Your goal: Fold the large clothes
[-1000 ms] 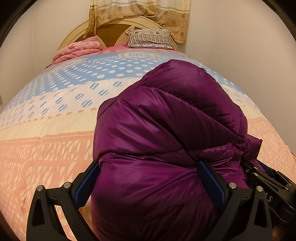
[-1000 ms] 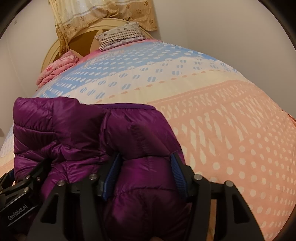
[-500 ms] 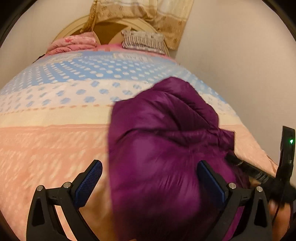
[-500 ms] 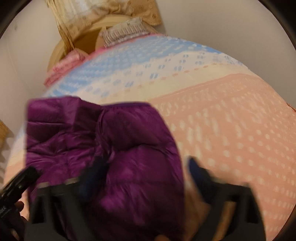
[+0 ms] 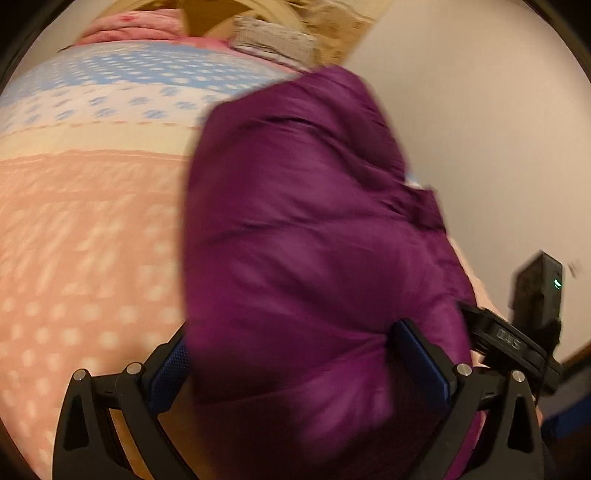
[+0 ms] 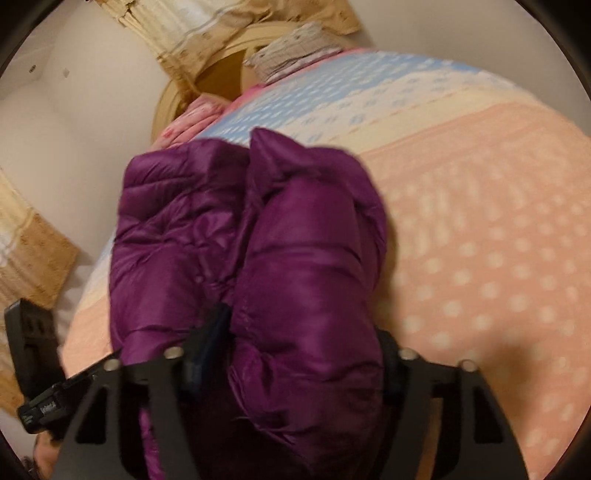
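Observation:
A bulky purple down jacket (image 5: 310, 236), folded into a thick bundle, hangs over the bed's patterned quilt (image 5: 85, 229). My left gripper (image 5: 295, 365) has its blue-padded jaws wide apart around the bundle's near end, pressing its sides. My right gripper (image 6: 299, 354) clamps the same jacket (image 6: 295, 251) between its jaws. Each gripper shows at the edge of the other's view: the right one (image 5: 517, 332) and the left one (image 6: 33, 369). The view is motion-blurred.
The quilt (image 6: 480, 229) is pink near me, cream and blue further on. A striped pillow (image 6: 295, 48), a pink blanket (image 5: 133, 26), a round wooden headboard and a curtain are at the far end. A white wall (image 5: 480, 129) runs along the right side.
Both grippers have lifted and swung with the jacket: the bundle now stands higher and tilted, further off the quilt. The right gripper opened briefly in the blur and is closed on the jacket again.

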`<state>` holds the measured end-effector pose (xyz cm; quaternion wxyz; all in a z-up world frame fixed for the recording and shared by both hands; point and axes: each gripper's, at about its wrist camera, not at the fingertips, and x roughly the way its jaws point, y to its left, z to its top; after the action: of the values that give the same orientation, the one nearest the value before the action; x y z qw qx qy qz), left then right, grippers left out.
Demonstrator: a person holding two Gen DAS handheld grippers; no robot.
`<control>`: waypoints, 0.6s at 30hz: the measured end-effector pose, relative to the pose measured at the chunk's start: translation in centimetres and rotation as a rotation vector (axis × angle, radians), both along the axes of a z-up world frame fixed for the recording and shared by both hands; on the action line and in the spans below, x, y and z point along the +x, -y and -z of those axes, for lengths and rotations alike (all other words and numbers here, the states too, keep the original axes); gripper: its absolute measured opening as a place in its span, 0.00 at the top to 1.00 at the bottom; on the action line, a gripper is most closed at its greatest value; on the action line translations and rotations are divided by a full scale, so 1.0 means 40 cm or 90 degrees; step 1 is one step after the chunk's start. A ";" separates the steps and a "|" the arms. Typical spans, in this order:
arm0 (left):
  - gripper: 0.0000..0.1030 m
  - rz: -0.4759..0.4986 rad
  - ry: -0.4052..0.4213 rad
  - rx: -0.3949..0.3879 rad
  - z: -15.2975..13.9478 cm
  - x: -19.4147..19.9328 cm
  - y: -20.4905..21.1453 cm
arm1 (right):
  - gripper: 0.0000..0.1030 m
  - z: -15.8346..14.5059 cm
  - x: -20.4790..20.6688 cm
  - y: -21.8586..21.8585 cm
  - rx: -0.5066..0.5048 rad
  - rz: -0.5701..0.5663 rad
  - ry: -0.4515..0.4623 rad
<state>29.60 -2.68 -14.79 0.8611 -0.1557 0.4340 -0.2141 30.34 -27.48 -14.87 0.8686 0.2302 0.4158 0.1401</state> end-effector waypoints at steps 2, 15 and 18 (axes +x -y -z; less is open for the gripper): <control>0.19 0.017 0.036 0.033 -0.036 -0.016 0.028 | 0.63 -0.009 -0.007 -0.001 0.016 -0.013 0.012; 0.37 -0.073 0.198 0.157 -0.326 -0.178 -0.170 | 0.76 -0.199 -0.027 -0.284 0.101 -0.175 0.139; 0.37 -0.117 0.201 0.172 -0.350 -0.193 -0.246 | 0.76 -0.217 -0.002 -0.398 0.109 -0.224 0.146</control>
<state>21.90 7.15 -0.78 0.9472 -0.0422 0.3027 -0.0966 30.26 -11.55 -6.17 0.8497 0.2095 0.3345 0.3497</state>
